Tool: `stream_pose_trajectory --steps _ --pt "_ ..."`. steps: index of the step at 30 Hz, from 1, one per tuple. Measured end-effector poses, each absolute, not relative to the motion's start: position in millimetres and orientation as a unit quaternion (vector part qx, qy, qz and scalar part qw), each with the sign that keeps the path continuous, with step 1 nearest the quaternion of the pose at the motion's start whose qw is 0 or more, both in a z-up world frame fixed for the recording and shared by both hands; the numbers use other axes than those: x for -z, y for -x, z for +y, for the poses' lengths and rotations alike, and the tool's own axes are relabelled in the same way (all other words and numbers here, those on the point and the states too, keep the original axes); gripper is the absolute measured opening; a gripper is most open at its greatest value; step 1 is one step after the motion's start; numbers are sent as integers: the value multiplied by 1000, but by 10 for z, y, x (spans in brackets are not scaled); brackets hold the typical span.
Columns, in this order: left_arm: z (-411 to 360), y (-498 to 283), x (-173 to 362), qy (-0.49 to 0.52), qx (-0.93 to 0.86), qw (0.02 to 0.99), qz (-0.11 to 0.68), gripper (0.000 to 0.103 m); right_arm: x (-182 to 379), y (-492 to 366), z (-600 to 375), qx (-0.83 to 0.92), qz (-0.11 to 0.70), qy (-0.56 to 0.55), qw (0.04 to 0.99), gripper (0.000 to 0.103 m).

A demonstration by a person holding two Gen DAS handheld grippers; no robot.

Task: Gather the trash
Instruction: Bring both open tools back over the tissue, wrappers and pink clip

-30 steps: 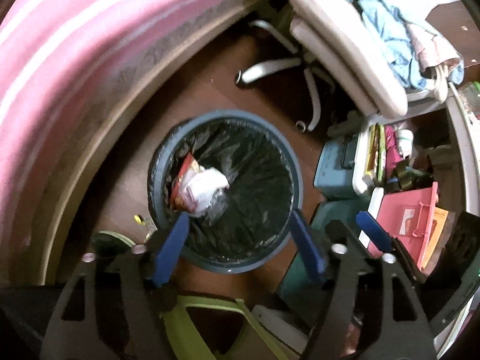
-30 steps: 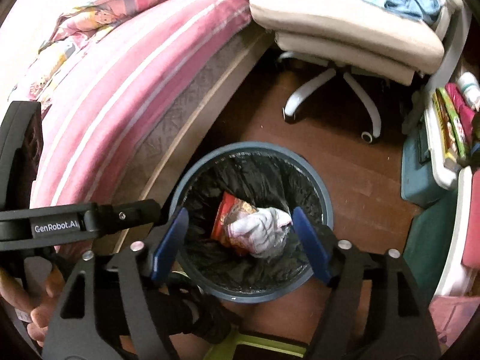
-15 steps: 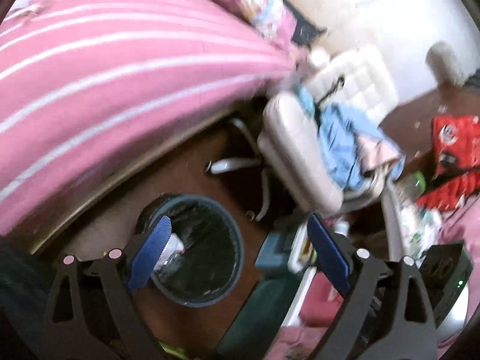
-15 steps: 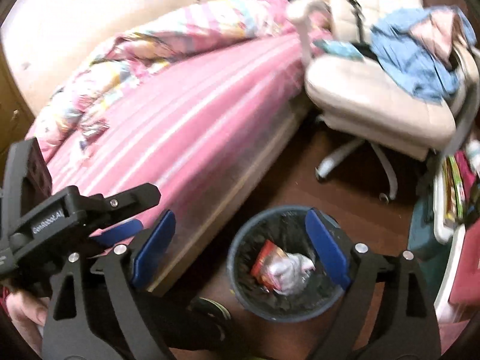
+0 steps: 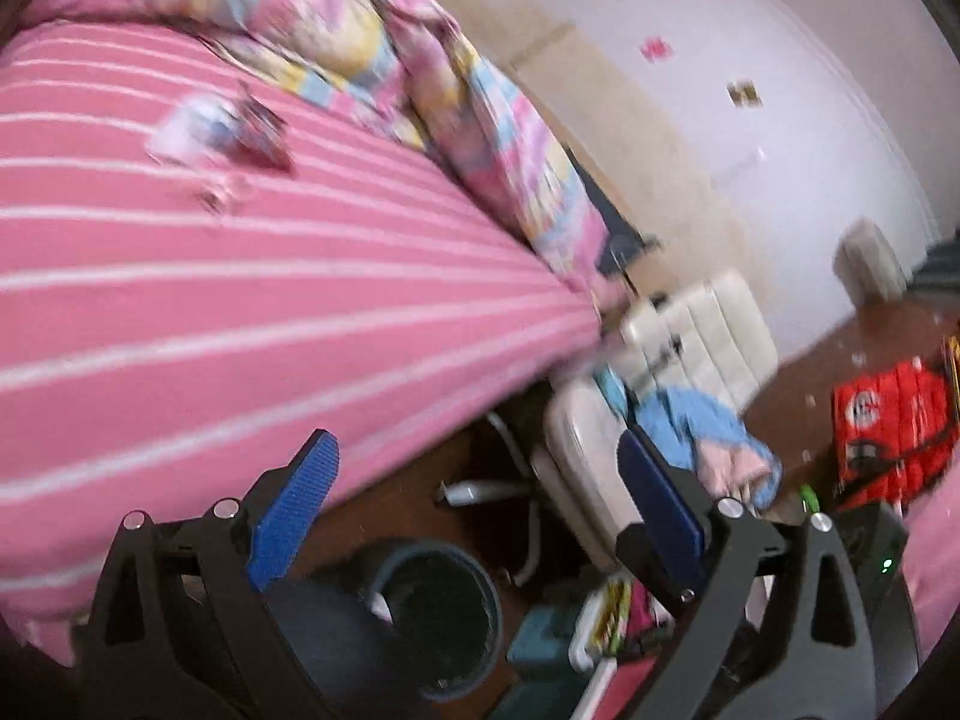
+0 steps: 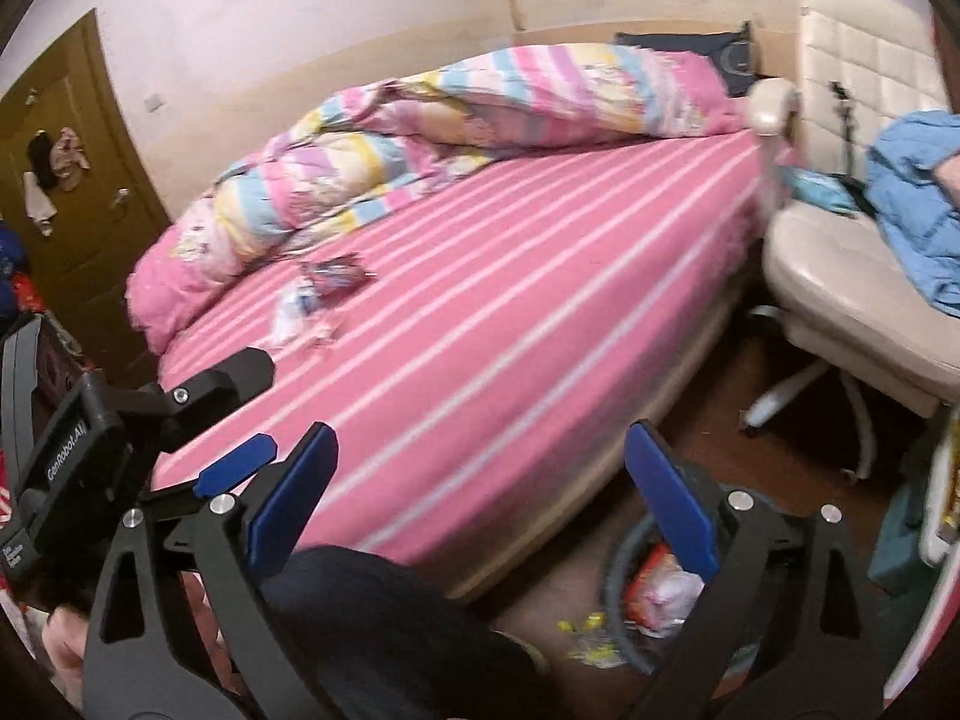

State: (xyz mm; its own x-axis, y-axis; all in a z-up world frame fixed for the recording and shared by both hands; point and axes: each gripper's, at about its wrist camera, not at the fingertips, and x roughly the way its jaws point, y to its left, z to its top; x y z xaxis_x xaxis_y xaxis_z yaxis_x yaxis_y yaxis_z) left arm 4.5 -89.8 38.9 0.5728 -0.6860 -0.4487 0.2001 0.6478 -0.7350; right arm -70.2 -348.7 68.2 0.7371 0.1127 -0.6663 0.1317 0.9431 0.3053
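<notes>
Both hand-held grippers, left [image 5: 474,504] and right [image 6: 480,480], are spread apart and hold nothing. More wrappers [image 6: 324,285] lie on the pink bed [image 6: 510,324], probably next. The bin [image 6: 624,600] waits on the floor beside it.

- The trash bin [image 6: 624,594] in the right wrist view is partly covered by the right tool [image 6: 480,480], whose right finger crosses the rim; only some of the wrappers [image 6: 657,594] inside show.
- In the left wrist view the bin's [image 5: 441,615] inside is dark, so its contents cannot be told.
- The scraps on the bed [image 6: 318,294] are blurred; their kind is unclear.
- The yellow bits on the floor [image 6: 579,630] are too small to tell.
- The office chair [image 6: 858,276] is cut off by the right edge.
</notes>
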Motion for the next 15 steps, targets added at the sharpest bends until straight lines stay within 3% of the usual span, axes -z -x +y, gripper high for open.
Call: stream_pose_trajectory --steps 15 --pt "490 -798 142 331 101 861 374 92 -299 -594 -2226 -92 394 -128 905 95"
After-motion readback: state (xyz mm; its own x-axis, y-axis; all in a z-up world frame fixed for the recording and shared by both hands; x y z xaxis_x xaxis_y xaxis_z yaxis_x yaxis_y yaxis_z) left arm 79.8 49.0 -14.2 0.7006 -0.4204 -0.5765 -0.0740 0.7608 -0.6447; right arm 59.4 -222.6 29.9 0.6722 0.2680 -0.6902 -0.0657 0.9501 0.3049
